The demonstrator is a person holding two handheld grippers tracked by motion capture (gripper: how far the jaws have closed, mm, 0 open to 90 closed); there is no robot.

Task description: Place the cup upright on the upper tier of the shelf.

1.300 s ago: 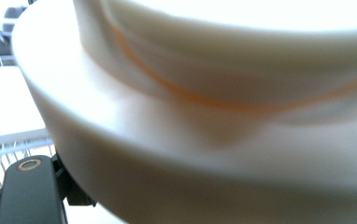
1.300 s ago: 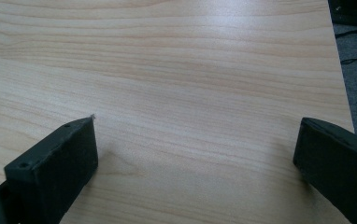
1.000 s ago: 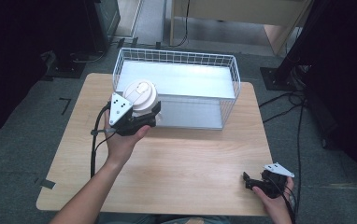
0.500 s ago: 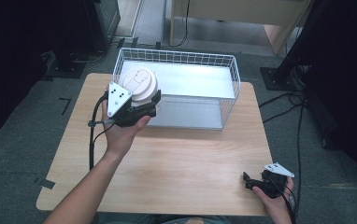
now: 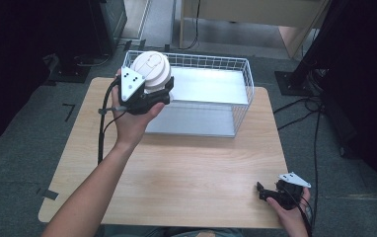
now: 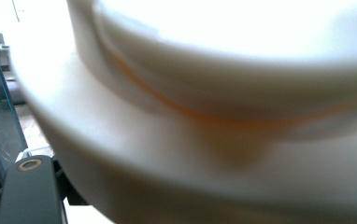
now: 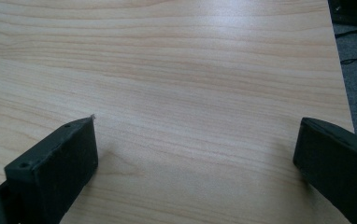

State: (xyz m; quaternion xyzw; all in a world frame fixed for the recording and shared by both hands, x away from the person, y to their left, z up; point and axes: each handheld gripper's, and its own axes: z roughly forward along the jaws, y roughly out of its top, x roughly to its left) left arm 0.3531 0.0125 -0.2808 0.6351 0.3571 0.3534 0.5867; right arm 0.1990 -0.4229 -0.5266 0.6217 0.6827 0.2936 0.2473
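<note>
- A white wire basket stands at the far side of my wooden table, long side toward me; its pale floor looks bare.
- My left gripper is clenched around a white round lidded container, which I hold raised over the basket's left near corner, lid tilted up toward the high camera.
- In the left gripper view the white container sits blurred right against the lens, with a thin orange line curving where the lid meets the body; I cannot tell what is inside it.
- 1 black jaw of mine shows at the bottom left of that view, beside the container; the other is hidden behind it.
- My right gripper rests at the table's near right corner, close to the right and near edges, well apart from the basket.
- In the right gripper view its 2 jaws stand released and wide apart over bare wood, grasping nothing.
- Between the basket and the near edge the tabletop lies open, a broad stretch of wood between my 2 forearms.
- The table's right edge and dark floor with cables show at the upper right of the right gripper view.
- My right hand is cut off by the bottom of the high view.
</note>
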